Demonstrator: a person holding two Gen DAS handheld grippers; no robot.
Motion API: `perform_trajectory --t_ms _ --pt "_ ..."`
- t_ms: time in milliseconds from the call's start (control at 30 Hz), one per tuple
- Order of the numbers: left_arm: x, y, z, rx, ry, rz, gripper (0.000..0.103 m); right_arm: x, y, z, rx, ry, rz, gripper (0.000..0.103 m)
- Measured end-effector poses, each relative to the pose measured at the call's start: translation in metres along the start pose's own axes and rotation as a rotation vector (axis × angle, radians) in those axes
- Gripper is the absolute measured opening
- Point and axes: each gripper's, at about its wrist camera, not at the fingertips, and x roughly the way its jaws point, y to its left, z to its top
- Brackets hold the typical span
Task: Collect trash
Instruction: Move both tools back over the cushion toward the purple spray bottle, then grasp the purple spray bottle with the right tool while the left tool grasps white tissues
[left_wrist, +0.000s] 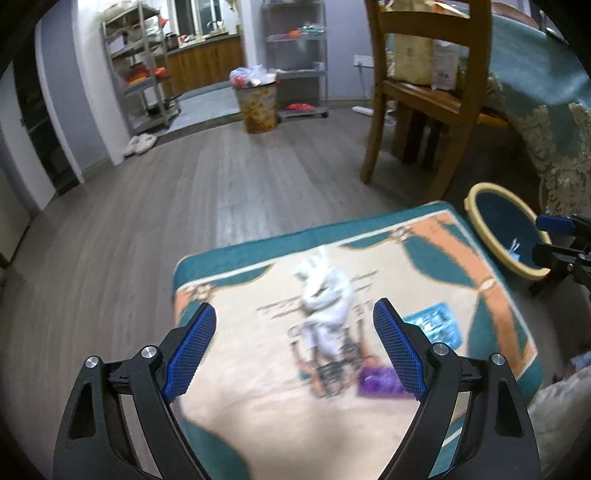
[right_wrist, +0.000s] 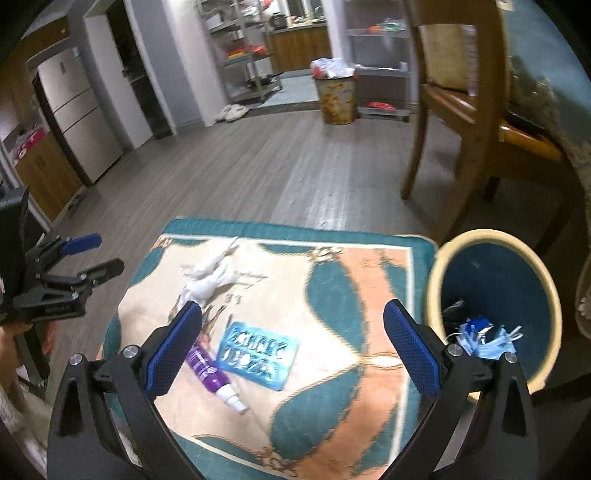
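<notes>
On the mat (right_wrist: 332, 295) lie a white tissue (right_wrist: 214, 275), a purple bottle (right_wrist: 210, 369) and a blue pill pack (right_wrist: 256, 356). Both the left hand-held gripper (left_wrist: 293, 334) and the right hand-held gripper (right_wrist: 291, 338) are spread wide, holding nothing.

You are in a home, in a room that opens onto a kitchen. You see a wood floor (right_wrist: 229, 177), a wooden chair (left_wrist: 424, 96) by a table with a lacy cloth (left_wrist: 546, 122), a fridge (right_wrist: 79, 122), metal shelves (left_wrist: 142, 66), slippers (left_wrist: 139, 144) and kitchen cupboards (left_wrist: 207, 62).
</notes>
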Motion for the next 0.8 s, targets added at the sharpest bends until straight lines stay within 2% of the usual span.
perform_trajectory --t_ms 300,333,467,533,700,800 --pt "0.016 0.047 -0.028 -0.055 0.078 0.046 0.087 0.064 0.069 -0.041 -0.195 0.134 0.039 0.096" --pt "0.017 0.049 -0.029 -0.056 0.084 0.052 0.087 0.069 0.076 -0.046 -0.217 0.147 0.047 0.094" --pt "0.019 0.056 -0.030 -0.080 0.088 0.041 0.087 0.094 0.107 -0.066 -0.317 0.215 0.084 0.075" --pt "0.021 0.056 -0.031 -0.080 0.092 0.037 0.087 0.105 0.117 -0.075 -0.354 0.236 0.085 0.069" --pt "0.034 0.053 -0.033 -0.105 0.130 0.011 0.087 0.128 0.123 -0.088 -0.379 0.280 0.064 0.059" --pt "0.042 0.051 -0.033 -0.096 0.152 0.019 0.087 0.136 0.123 -0.091 -0.390 0.285 0.061 0.055"
